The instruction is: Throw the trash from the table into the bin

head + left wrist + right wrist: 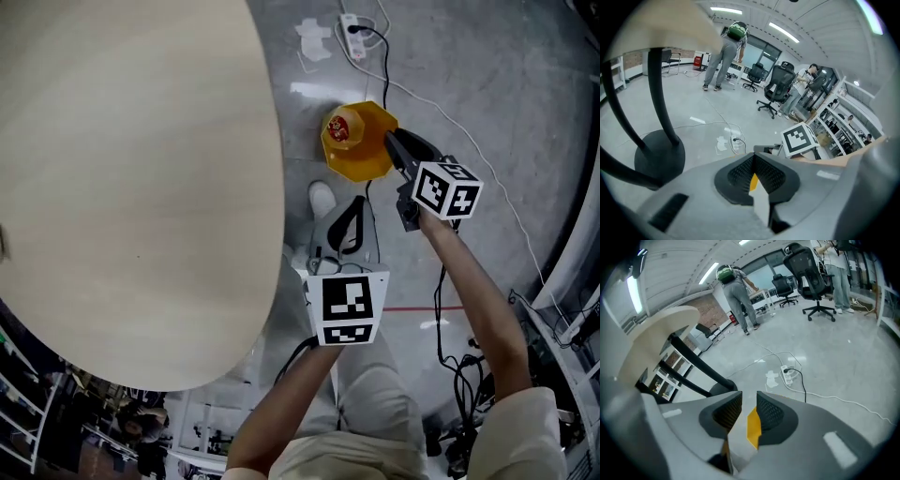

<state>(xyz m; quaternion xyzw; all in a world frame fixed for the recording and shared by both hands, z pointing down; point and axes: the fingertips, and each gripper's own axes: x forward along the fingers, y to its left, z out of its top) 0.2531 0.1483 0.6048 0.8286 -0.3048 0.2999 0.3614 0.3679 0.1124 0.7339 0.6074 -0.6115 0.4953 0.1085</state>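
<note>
A yellow bin (361, 155) stands on the floor beside the round beige table (141, 187). A red and yellow piece of trash (339, 129) lies inside it. My right gripper (392, 141) hangs over the bin's right rim. In the right gripper view (745, 401) its jaws stand a little apart with nothing between them, and a strip of yellow bin shows through the gap. My left gripper (358, 202) is lower in the head view, just below the bin. Its tips meet in the left gripper view (752, 159) and nothing is held.
A power strip (354, 26) with a trailing cable and white paper scraps (314, 37) lie on the floor beyond the bin. My shoe (323, 199) is near the bin. The table's black base (658, 157), office chairs (778, 89) and a standing person (724, 51) lie ahead.
</note>
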